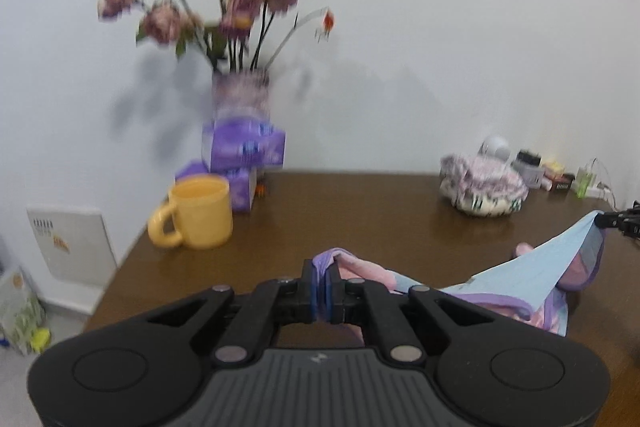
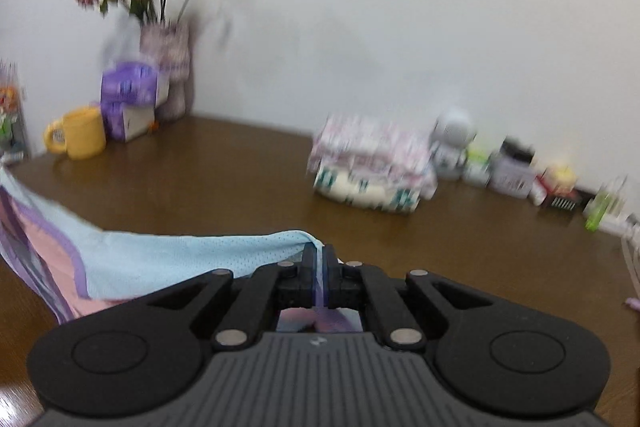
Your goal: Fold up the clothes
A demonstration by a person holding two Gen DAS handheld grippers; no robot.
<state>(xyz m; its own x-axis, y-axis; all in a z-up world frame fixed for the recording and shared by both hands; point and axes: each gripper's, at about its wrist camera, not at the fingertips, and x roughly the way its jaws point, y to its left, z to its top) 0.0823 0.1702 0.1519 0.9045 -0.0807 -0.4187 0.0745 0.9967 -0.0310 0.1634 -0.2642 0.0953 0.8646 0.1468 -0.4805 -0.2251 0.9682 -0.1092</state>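
Evidently caught mid-handling: left gripper (image 1: 320, 287) with fingers pinched shut on a purple-trimmed edge of the garment (image 1: 532, 267), right gripper (image 2: 319, 275) likewise closed tight on a pale blue mesh corner. Held the cloth lifted and stretched between the two grips above the brown tabletop (image 1: 340, 211), with the lower pink and blue part sagging toward the wood; could not tell whether any of it touched. Judged as a spread or a carry-over of one edge, though which fold of the sequence could not be settled from this. For doing it well: kept both corners level and the span taut enough to shed wrinkles, yet not so tight as to slip the thin mesh out of the fingers. Best laid down low and slow, hanging part first, then the held edge drawn flat and matched to the opposite hem before release. Worth steering clear of the yellow mug (image 1: 196, 213) at the far left and the stack of folded clothes (image 1: 482, 187) at the far right, both well apart from the garment. Blur in both views, so finer detail of the seams could not be read.
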